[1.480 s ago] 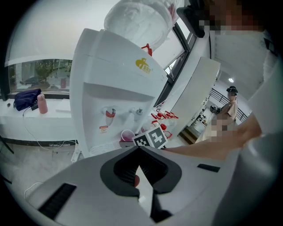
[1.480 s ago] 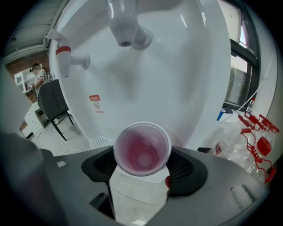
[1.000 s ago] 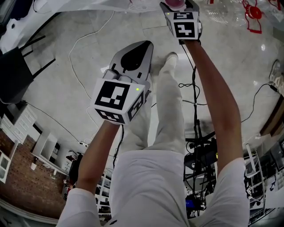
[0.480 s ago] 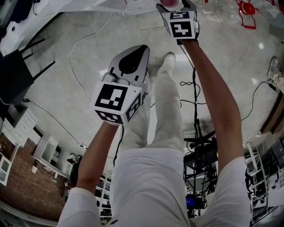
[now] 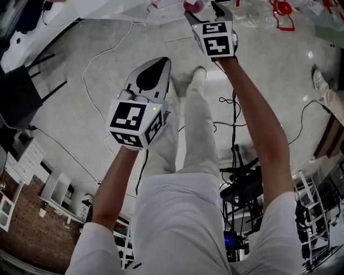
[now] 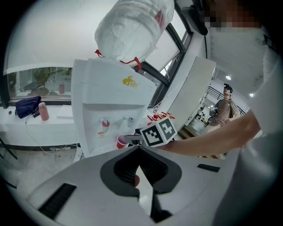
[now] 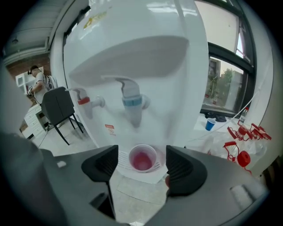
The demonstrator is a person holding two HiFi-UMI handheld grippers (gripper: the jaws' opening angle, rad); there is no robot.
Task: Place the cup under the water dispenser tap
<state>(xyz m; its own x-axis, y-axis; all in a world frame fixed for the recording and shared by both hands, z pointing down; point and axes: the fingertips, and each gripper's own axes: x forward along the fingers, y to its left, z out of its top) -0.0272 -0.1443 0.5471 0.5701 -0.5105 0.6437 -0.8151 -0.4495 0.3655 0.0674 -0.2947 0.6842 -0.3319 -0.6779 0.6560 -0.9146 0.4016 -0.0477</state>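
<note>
A small pink cup [image 7: 142,159] stands on the white drip tray [image 7: 123,164] of the water dispenser [image 7: 132,53], right below the blue tap [image 7: 131,102]. My right gripper [image 7: 142,150] is open around the cup. A gap shows on each side, and its jaws have just been closing a little. In the head view the cup [image 5: 192,5] peeks out at the right gripper's [image 5: 207,8] tips. My left gripper [image 5: 161,60] hangs lower and to the left, shut and empty. From the left gripper [image 6: 139,149] view the cup [image 6: 121,141] sits at the dispenser's [image 6: 110,101] base.
A red tap [image 7: 84,100] is left of the blue one. A black chair [image 7: 59,108] stands left of the dispenser. On the right ledge are a blue cup [image 7: 210,124] and red clutter [image 7: 241,154]. Cables [image 5: 107,48] trail over the floor. A person [image 6: 223,108] stands far off.
Both grippers have lifted slightly, the right one more. The cup still shows at the right gripper's tips, and the left gripper stays shut.
</note>
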